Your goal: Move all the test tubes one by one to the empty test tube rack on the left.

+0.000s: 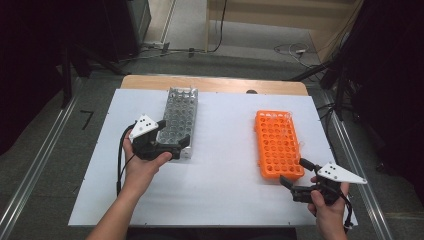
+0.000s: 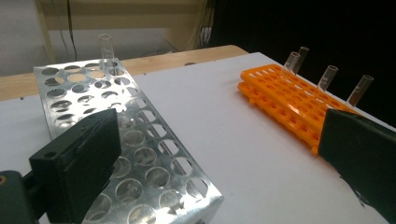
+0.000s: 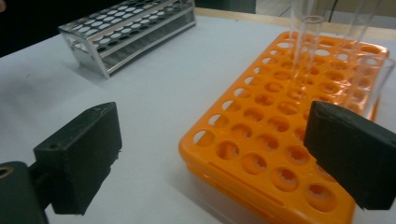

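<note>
Your left claw (image 1: pixel 175 146) sits at the near end of the metal rack (image 1: pixel 178 120), its jaws spread wide with nothing between them. In the left gripper view one jaw overlaps the near corner of the metal rack (image 2: pixel 126 140) while the other stands out over the white sheet (image 2: pixel 224 140); whether either jaw touches the rack you cannot tell. One clear test tube (image 2: pixel 106 46) stands upright in a hole at that rack's far end.

Your right claw (image 1: pixel 295 176) is also released, jaws wide apart and empty, just beside the near right corner of the orange rack (image 1: pixel 278 142). In the right gripper view the orange rack (image 3: pixel 280 140) lies between and beyond the jaws, with a clear tube (image 3: pixel 306 42) standing upright in one of its holes and another tube (image 3: pixel 378 81) close behind the jaw on that side. From the left gripper view, four tubes stand along the far side of the orange rack (image 2: pixel 289 98).

Both racks rest on the white sheet (image 1: pixel 225 165) that covers the wooden worktop (image 1: pixel 215 83), the metal one on your left and the orange one on your right, well apart from each other.

No brand, label or writing can be read on either rack, on the tubes or on the claws. The grey plate (image 1: pixel 146 126) on your left claw bears only small dark dots.
</note>
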